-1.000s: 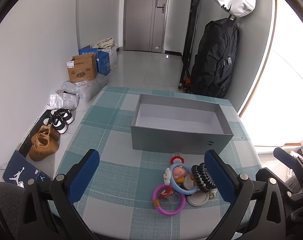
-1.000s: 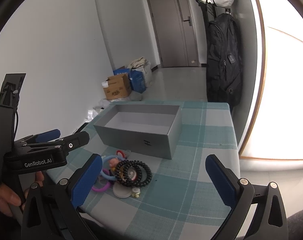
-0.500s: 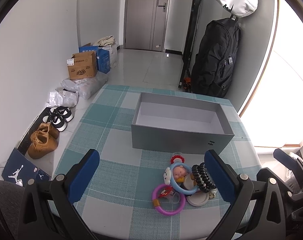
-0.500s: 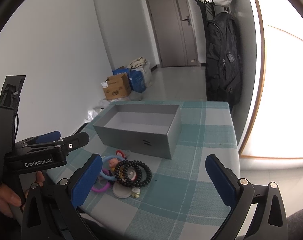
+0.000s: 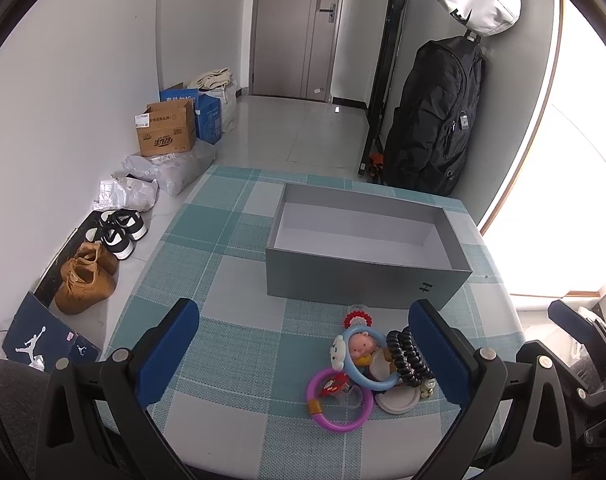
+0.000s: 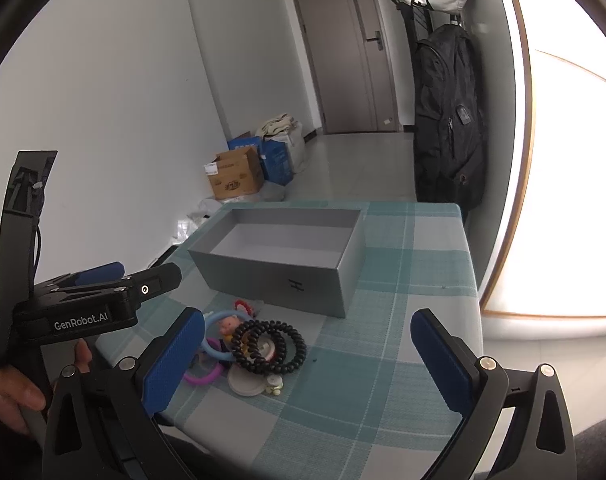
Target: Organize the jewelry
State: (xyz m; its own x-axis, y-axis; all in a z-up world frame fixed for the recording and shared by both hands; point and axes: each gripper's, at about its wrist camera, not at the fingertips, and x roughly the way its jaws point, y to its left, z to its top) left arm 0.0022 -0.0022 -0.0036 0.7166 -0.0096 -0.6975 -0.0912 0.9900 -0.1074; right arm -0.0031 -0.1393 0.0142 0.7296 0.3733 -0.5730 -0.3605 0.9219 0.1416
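1. Left wrist view: grey box [image 5: 367, 258] sits bare inside; the jewelry pile [image 5: 369, 368] lies on the worktop [image 5: 231, 360] just before it.
2. Left hand-held gripper [image 5: 303, 354] and right hand-held gripper [image 6: 307, 360] both spread wide, holding nothing.
3. Nothing sorted yet; every piece is left.

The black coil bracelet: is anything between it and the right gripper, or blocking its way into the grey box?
Nothing visible. The black coil bracelet lies on top of the pile, with open air before the right gripper. The grey box stands open and empty just behind.

The left gripper [image 5: 303, 354] has drifted slightly; nothing else changed.
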